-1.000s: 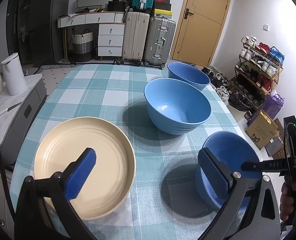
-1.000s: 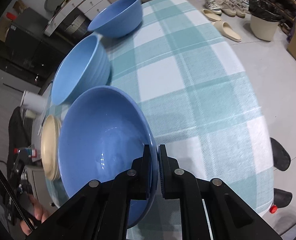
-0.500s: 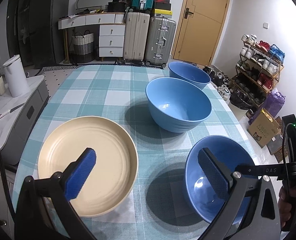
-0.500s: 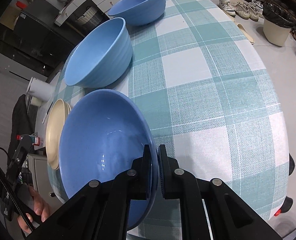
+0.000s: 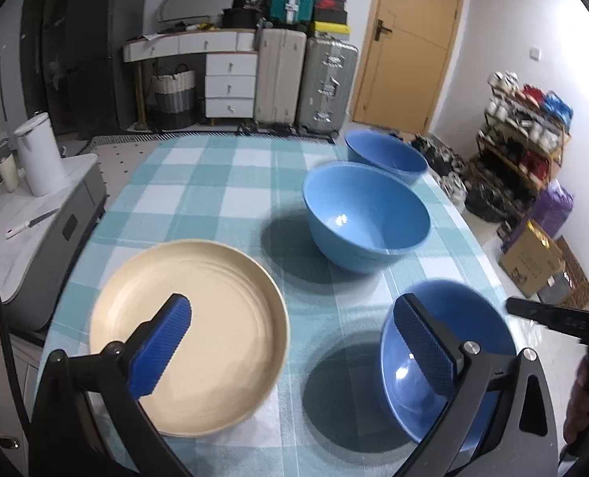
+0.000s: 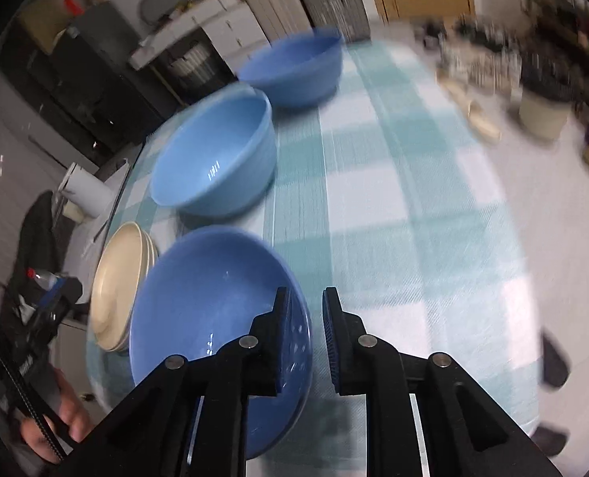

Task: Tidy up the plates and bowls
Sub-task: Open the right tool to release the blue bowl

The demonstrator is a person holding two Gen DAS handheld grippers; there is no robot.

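The near bowl sits on the table close to its near edge. Its rim is in the gap of the right claw, which is opening; one pad is inside the bowl and one is outside, and they no longer squeeze it. This claw points steeply down. The plate lies by the table's left edge, under the left claw, which is wide open and holds nothing. Two more bowls, the middle bowl and the far bowl, stand farther back along the right edge.
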